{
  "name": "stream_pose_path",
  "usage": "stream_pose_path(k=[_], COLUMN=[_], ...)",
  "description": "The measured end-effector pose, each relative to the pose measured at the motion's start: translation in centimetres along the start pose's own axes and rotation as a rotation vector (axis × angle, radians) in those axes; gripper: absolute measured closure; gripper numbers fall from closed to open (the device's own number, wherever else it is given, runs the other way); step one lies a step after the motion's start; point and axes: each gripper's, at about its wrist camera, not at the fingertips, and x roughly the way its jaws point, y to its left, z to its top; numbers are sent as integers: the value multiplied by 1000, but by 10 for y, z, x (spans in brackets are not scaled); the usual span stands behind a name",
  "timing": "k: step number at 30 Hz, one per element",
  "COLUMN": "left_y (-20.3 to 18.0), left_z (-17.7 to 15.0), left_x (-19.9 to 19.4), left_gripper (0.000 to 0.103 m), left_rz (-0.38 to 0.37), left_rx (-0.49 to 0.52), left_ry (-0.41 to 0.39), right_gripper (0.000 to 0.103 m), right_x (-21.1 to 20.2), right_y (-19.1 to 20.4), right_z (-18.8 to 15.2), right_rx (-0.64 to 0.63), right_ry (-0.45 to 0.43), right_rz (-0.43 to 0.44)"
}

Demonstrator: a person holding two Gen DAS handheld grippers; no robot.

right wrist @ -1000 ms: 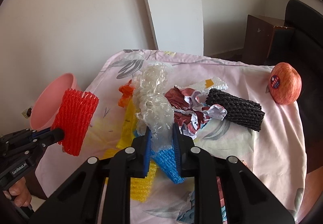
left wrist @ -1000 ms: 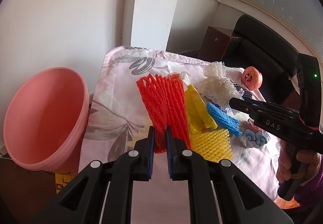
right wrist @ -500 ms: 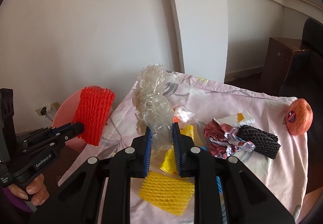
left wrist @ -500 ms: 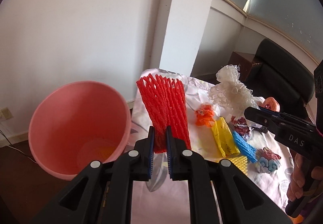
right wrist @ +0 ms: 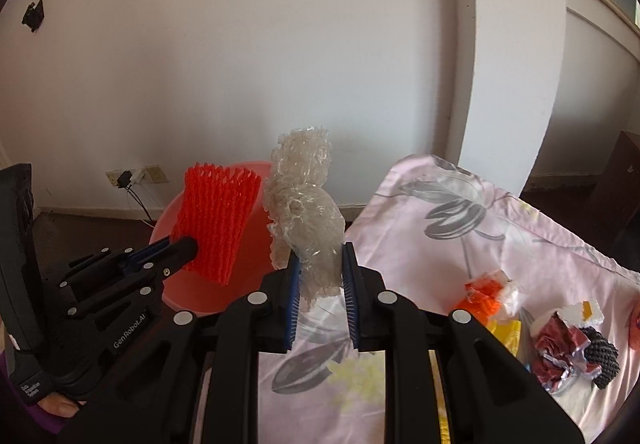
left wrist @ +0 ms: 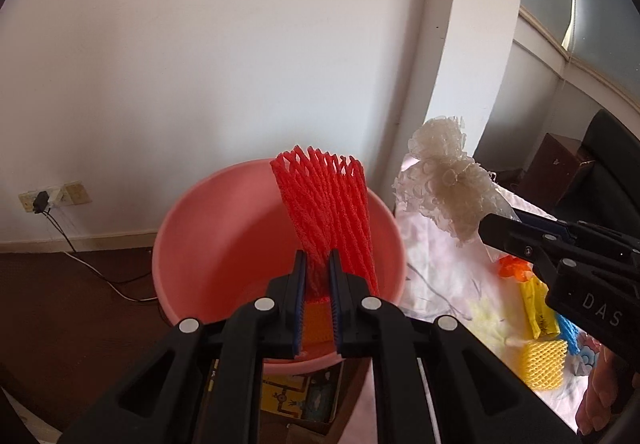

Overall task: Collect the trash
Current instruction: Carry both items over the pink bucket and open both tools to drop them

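Note:
My left gripper (left wrist: 317,264) is shut on a red foam net (left wrist: 326,204) and holds it upright over the pink bin (left wrist: 208,244). The net (right wrist: 216,224) and the bin (right wrist: 256,244) also show in the right wrist view. My right gripper (right wrist: 320,252) is shut on a crumpled clear plastic wrap (right wrist: 304,212) above the table's left edge, just right of the bin. In the left wrist view the wrap (left wrist: 444,184) sticks up from the right gripper (left wrist: 488,224).
The table wears a pink floral cloth (right wrist: 460,212). On it lie yellow foam net (left wrist: 544,364), yellow wrapper (left wrist: 538,308), blue net (left wrist: 568,328), orange scrap (right wrist: 484,294), foil wrapper (right wrist: 556,352) and black net (right wrist: 602,360). A cardboard box (left wrist: 300,392) sits under the bin. A wall socket with cable (left wrist: 40,200) is left.
Both grippers swung left, away from the table. The red net now hangs over the bin's mouth, and the clear wrap has come near the bin's right side.

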Motion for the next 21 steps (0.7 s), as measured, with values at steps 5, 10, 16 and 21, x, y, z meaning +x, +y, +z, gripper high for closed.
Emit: stream_pose_path(k=[5, 10, 16, 21], left_y=[15, 24, 26, 22], left_z=[-2, -3, -4, -5], left_x=[9, 16, 22, 28], left_gripper=[93, 93, 93, 93], left_rz=[45, 73, 90, 97], left_rx=[-17, -24, -30, -36], left_ry=[22, 36, 53, 66], right_gripper=[83, 83, 83, 83], right_x=[26, 44, 57, 62], right_y=[13, 22, 25, 24], right_z=[6, 8, 5, 3], right_rx=[-24, -38, -45, -41], right_ry=[44, 72, 97, 104], right_rz=[6, 6, 1, 2])
